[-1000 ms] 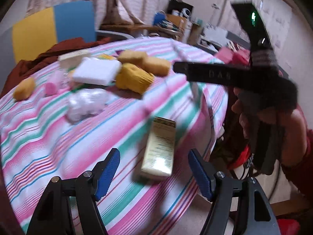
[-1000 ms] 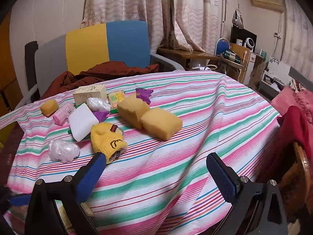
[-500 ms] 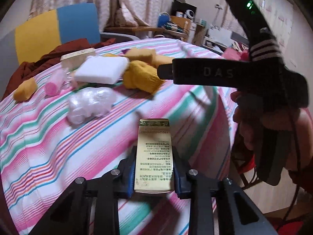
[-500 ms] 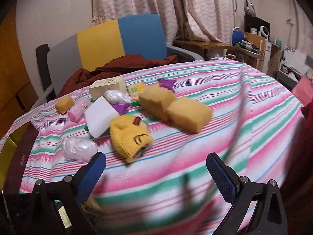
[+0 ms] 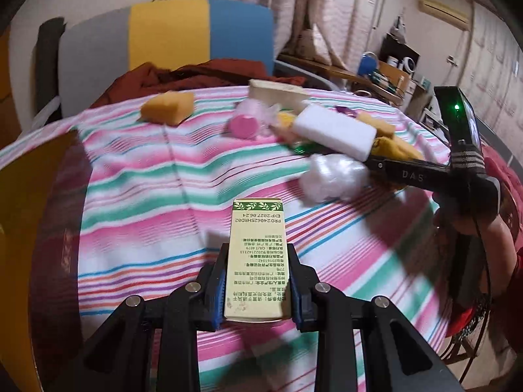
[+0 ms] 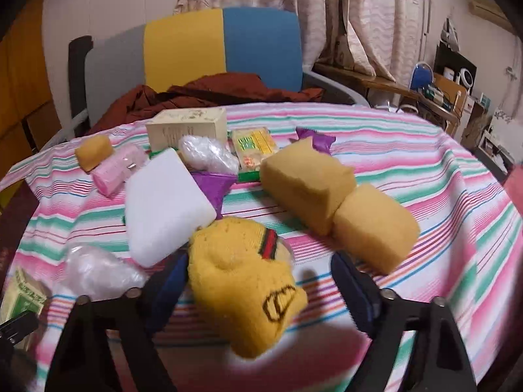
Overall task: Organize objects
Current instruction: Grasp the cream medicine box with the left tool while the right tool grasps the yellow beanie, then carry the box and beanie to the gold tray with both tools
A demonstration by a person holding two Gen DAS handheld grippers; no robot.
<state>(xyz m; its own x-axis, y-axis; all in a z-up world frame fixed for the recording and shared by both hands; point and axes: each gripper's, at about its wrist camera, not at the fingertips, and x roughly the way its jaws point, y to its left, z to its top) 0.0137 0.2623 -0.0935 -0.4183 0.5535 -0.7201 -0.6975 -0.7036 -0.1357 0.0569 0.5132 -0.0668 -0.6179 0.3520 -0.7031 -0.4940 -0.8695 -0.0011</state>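
1. Left wrist view: the left tongs (image 5: 258,289) pinch a cream printed carton (image 5: 256,261) by its near end, above the striped worktop (image 5: 147,196).
2. Right wrist view: the right tongs (image 6: 261,289) are closing around a yellow knitted sock (image 6: 243,277) lying on the worktop beside a white sponge (image 6: 163,202); the pads are not yet pressing it.

Left tool (image 5: 258,289) clamps a cream box (image 5: 256,261) (print upside-down) over striped tablecloth (image 5: 147,202).
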